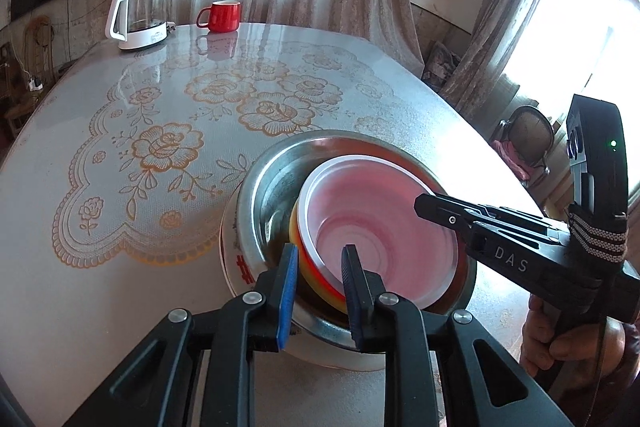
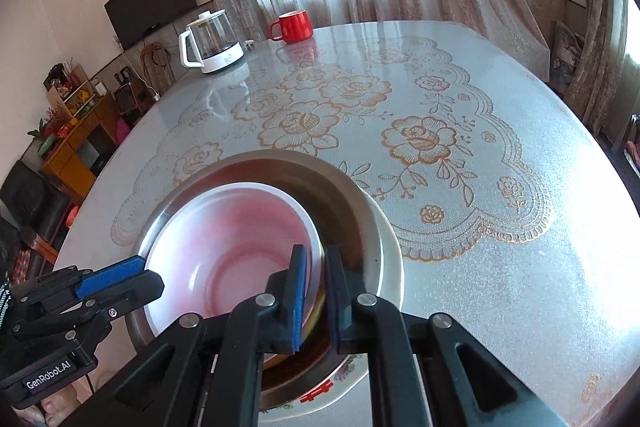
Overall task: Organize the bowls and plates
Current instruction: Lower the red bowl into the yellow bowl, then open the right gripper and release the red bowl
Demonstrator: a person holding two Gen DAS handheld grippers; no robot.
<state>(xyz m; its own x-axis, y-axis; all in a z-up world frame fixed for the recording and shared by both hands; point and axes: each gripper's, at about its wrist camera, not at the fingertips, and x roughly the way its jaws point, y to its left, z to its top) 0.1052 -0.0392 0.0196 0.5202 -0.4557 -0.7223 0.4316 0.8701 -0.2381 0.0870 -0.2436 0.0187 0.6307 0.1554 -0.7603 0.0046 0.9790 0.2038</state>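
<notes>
Well off beyond the left gripper's [image 1: 318, 291] tips and up to the left, a glass kettle [image 1: 140, 17] and a red mug [image 1: 222, 15] stand at the far edge of the table [image 1: 100, 267], out of the working area, so nothing there crowds the stacking.

Directly at the left gripper's fingertips sits the stack: a white patterned plate [image 2: 390, 259] at the bottom, a steel bowl [image 1: 260, 183] on it, and a white-lined plastic bowl [image 1: 380, 219] with a red and yellow outside nested in that. The smaller dishes go inside the larger, which is presumably why they are piled this way. The plastic bowl's near wall lies in the gap between this gripper's fingers, which stand slightly apart; the right pad seems to rest inside the rim, but I cannot tell whether both pads press on the wall.

To the right, the right gripper [image 2: 316, 293] comes in from the other side. In its own view its fingers are drawn close together over the plastic bowl's rim, one pad inside and one outside, clamped on that thin wall. Taking the rim there suits steadying or settling the tilted bowl down level into the steel one.
</notes>
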